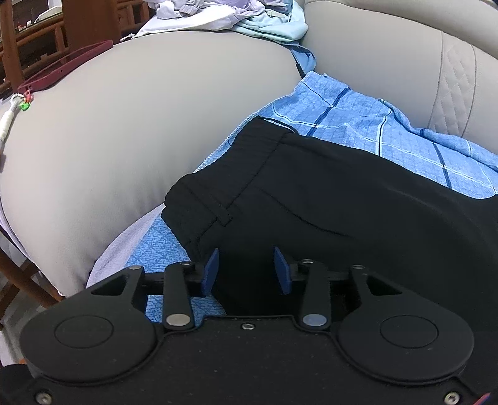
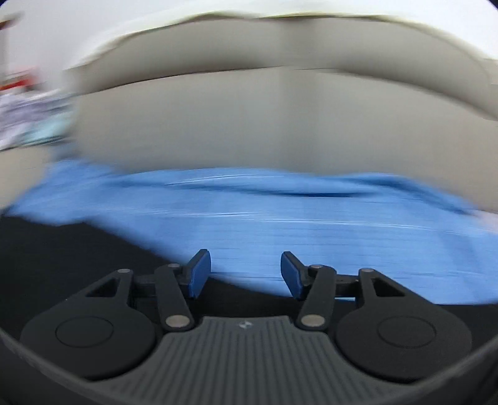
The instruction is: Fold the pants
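Black pants (image 1: 326, 199) lie folded on a blue checked blanket (image 1: 358, 118), with the waistband and a belt loop towards the left. My left gripper (image 1: 246, 269) hovers low over the near edge of the pants. Its blue pads (image 1: 211, 271) stand apart, dark cloth shows in the gap, and neither pad presses on it. The right wrist view is smeared by motion. There my right gripper (image 2: 246, 274) is open with nothing between its fingers, over the blue blanket (image 2: 280, 218). A dark strip of the pants (image 2: 62, 249) shows at the lower left.
The blanket covers a beige sofa seat (image 1: 140, 124), with a backrest (image 1: 404, 62) to the right. A pile of pale clothes (image 1: 233, 15) lies at the far end. A dark red strap-like object (image 1: 62, 67) rests on the sofa's left edge, with wooden furniture (image 1: 31, 37) beyond it.
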